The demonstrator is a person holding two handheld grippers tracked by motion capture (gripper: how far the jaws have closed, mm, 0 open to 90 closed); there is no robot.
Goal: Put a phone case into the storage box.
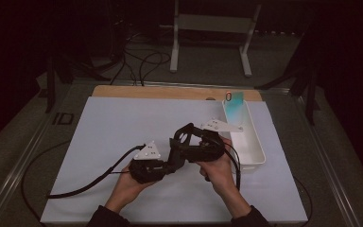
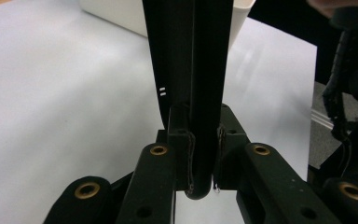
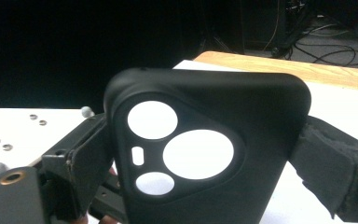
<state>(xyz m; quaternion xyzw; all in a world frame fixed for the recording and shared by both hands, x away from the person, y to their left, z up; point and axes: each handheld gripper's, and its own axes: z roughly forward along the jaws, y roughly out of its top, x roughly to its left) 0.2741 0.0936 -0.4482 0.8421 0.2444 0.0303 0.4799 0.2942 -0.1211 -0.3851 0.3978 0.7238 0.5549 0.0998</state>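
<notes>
**Phone case pinched between two grippers above the mat**

Nearest the person, both hands are up over the near half of the white mat [image 1: 123,123], with cables trailing off toward the near left corner. The space around the grippers is bare mat — nothing blocks them. Off to the right edge sits a long white tray [image 1: 254,152]; at its far end stands a teal card [image 1: 235,106], leaning against the far wall. Beyond the mat, a strip of wooden table [image 1: 170,91] runs along the far edge.

Now the case: the black phone case [image 3: 205,154] hangs in the air between the two tools. The left gripper [image 2: 204,154] clamps its lower edge, jaws narrowed tight on the thin rim. The right gripper [image 3: 191,163] has its padded jaws pressed against the case's two sides — camera cut-outs facing its lens.
</notes>
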